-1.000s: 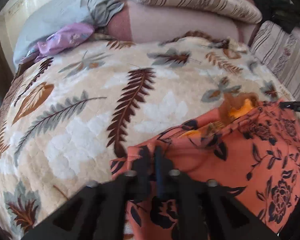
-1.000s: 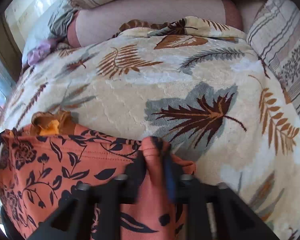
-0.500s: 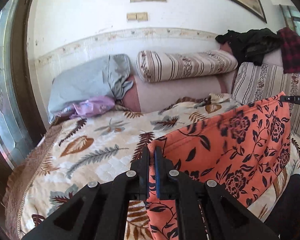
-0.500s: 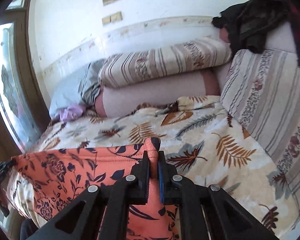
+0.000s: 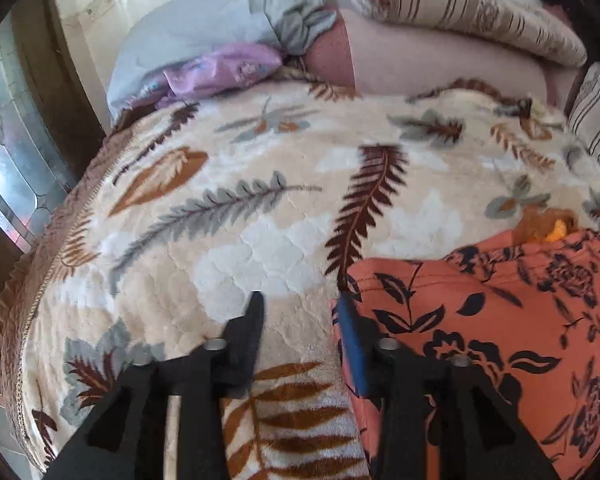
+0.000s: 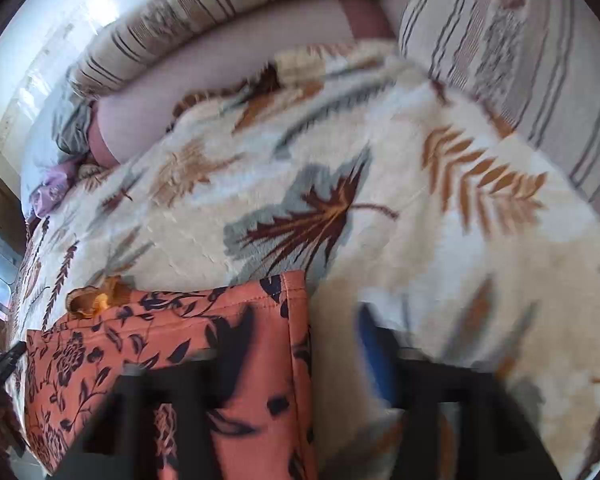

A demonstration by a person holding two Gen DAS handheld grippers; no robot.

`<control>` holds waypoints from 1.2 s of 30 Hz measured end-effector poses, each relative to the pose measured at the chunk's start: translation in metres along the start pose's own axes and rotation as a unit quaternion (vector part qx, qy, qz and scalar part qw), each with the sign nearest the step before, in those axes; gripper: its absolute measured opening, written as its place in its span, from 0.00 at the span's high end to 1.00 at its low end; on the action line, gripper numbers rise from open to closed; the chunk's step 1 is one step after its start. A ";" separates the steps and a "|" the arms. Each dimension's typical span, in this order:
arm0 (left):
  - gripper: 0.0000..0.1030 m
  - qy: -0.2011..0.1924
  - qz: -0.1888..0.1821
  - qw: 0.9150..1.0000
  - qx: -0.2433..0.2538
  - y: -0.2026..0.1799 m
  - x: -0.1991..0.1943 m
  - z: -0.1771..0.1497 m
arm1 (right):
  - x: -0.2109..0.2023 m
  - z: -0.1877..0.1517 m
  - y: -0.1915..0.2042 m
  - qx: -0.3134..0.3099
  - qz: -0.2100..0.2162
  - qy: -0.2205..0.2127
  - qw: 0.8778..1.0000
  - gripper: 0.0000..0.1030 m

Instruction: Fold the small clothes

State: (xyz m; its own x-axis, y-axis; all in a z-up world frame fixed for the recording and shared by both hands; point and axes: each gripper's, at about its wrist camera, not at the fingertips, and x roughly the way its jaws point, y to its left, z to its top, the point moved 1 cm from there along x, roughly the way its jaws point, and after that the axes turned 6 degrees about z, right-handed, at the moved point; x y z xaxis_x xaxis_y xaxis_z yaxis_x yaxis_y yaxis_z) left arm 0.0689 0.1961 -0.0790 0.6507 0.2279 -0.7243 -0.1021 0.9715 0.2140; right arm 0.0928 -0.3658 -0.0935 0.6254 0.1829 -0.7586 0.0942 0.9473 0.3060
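While jaws open, orange garment [image 5: 500,320] lies w/ blanket [image 5: 260,220] clear leftward.

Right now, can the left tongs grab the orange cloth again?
Probably yes. The left tongs are opening with only blanket between them, and the orange cloth lies flat right beside one finger, with nothing in the way.

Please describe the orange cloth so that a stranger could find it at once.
Find the bed's leaf-patterned blanket. On its near edge, between the two grippers, lies the orange garment. Its dark blue printed flowers set it apart from the brown and grey leaves around it.
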 end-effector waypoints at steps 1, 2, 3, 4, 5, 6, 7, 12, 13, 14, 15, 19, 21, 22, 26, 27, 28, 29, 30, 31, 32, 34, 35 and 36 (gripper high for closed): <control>0.40 -0.029 0.006 1.000 -0.003 0.005 -0.021 -0.002 | -0.019 -0.004 0.003 -0.008 0.006 -0.022 1.000 0.27; 0.40 -0.050 -0.003 0.999 -0.002 0.007 -0.040 -0.005 | -0.033 -0.006 0.007 -0.012 0.019 -0.031 0.999 0.27; 0.40 -0.056 -0.022 0.998 0.004 0.007 -0.055 -0.004 | -0.046 -0.008 0.011 -0.014 0.036 -0.032 0.999 0.27; 0.40 -0.059 -0.045 0.997 0.011 0.004 -0.071 -0.010 | -0.061 -0.012 0.017 -0.013 0.063 -0.035 0.997 0.27; 0.39 -0.065 -0.065 0.996 0.015 0.000 -0.084 -0.017 | -0.072 -0.015 0.023 -0.010 0.093 -0.036 0.995 0.27; 0.34 -0.066 -0.087 0.994 0.023 -0.007 -0.095 -0.026 | -0.080 -0.021 0.031 -0.010 0.127 -0.036 0.991 0.26; 0.33 -0.058 -0.103 0.993 0.032 -0.017 -0.099 -0.035 | -0.087 -0.030 0.042 -0.019 0.171 -0.028 0.985 0.24; 0.32 0.083 -0.074 0.993 0.030 -0.037 -0.028 -0.089 | -0.035 -0.074 0.050 -0.053 0.170 0.067 0.982 0.20; 0.32 0.083 -0.080 0.993 -0.003 -0.029 -0.033 -0.087 | -0.015 -0.079 0.034 -0.029 0.093 0.094 0.991 0.21; 0.34 0.082 -0.062 0.995 -0.014 -0.024 -0.043 -0.083 | -0.012 -0.080 0.020 0.005 0.056 0.098 0.994 0.21; 0.34 0.057 -0.039 0.998 -0.014 -0.020 -0.059 -0.078 | -0.023 -0.079 0.011 0.038 0.077 0.076 0.993 0.21; 0.34 -0.011 -0.053 0.998 -0.026 -0.009 -0.105 -0.077 | -0.089 -0.087 0.006 0.061 0.149 -0.008 0.987 0.19; 0.32 -0.023 -0.075 0.996 -0.035 -0.014 -0.109 -0.085 | -0.106 -0.097 0.013 0.058 0.198 -0.008 0.978 0.18; 0.30 -0.013 -0.068 0.997 -0.027 -0.020 -0.104 -0.090 | -0.110 -0.103 0.016 0.062 0.212 -0.003 0.975 0.18; 0.27 0.098 -0.034 0.994 -0.019 -0.034 -0.058 -0.129 | -0.113 -0.152 0.005 0.166 0.259 0.021 0.951 0.18; 0.28 0.093 -0.033 0.994 -0.038 -0.029 -0.063 -0.129 | -0.109 -0.166 0.001 0.191 0.255 0.036 0.947 0.18; 0.28 0.095 -0.029 0.994 -0.044 -0.026 -0.068 -0.128 | -0.102 -0.178 -0.004 0.214 0.256 0.049 0.941 0.18; 0.28 0.086 -0.021 0.995 -0.044 -0.026 -0.075 -0.124 | -0.096 -0.188 -0.011 0.234 0.257 0.054 0.936 0.18; 0.28 0.070 -0.014 0.997 -0.041 -0.027 -0.084 -0.119 | -0.091 -0.192 -0.019 0.253 0.254 0.052 0.932 0.18; 0.28 0.054 -0.018 0.998 -0.034 -0.029 -0.093 -0.113 | -0.088 -0.192 -0.027 0.280 0.264 0.041 0.922 0.17; 0.28 0.039 -0.027 0.998 -0.031 -0.033 -0.103 -0.107 | -0.084 -0.191 -0.034 0.304 0.280 0.029 0.910 0.17; 0.28 0.014 -0.043 0.998 -0.034 -0.040 -0.117 -0.093 | -0.070 -0.186 -0.046 0.348 0.278 0.025 0.895 0.17; 0.28 0.002 -0.055 0.998 -0.036 -0.045 -0.124 -0.087 | -0.065 -0.184 -0.049 0.360 0.279 0.026 0.890 0.17; 0.28 -0.004 -0.066 0.997 -0.035 -0.052 -0.127 -0.082 | -0.058 -0.182 -0.051 0.367 0.285 0.029 0.885 0.18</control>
State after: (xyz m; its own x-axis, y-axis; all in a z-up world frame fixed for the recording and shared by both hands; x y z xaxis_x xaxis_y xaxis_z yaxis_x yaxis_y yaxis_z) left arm -0.0703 0.1223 -0.0515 0.6675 0.0971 -0.7383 -0.0677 0.9953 0.0697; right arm -0.0890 -0.3768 -0.1694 0.6945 0.6090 -0.3832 0.2685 0.2747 0.9233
